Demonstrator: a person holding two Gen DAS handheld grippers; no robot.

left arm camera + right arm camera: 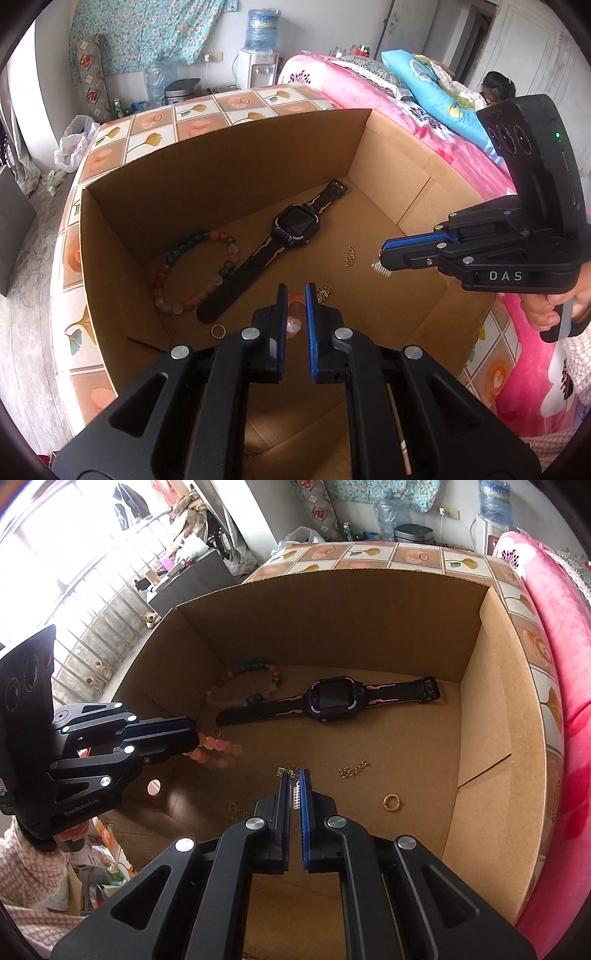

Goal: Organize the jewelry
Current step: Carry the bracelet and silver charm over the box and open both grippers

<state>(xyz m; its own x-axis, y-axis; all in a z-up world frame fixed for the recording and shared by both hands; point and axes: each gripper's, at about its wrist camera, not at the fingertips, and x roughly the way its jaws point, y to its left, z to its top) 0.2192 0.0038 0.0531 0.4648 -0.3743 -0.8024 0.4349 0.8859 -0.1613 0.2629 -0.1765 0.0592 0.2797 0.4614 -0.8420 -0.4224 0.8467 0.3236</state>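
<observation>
An open cardboard box [229, 155] holds the jewelry. Inside lie a black watch [291, 229], a multicoloured bead bracelet [192, 273], a gold ring [218, 331], a short gold chain [349, 256] and a gold pendant [325, 293]. My left gripper [295, 295] is shut on a pink-orange bead bracelet [218, 751] and holds it above the box floor. My right gripper [294, 777] is shut on a small white comb-like hair clip [380, 269], also over the box. The watch [332, 698], chain [352, 770] and ring [391, 802] show in the right wrist view too.
The box stands on a tile-patterned surface [155, 125] beside a bed with a pink blanket [436, 122]. A water dispenser [258, 62] and bags stand at the far wall. A window with railings [74, 602] is at the left.
</observation>
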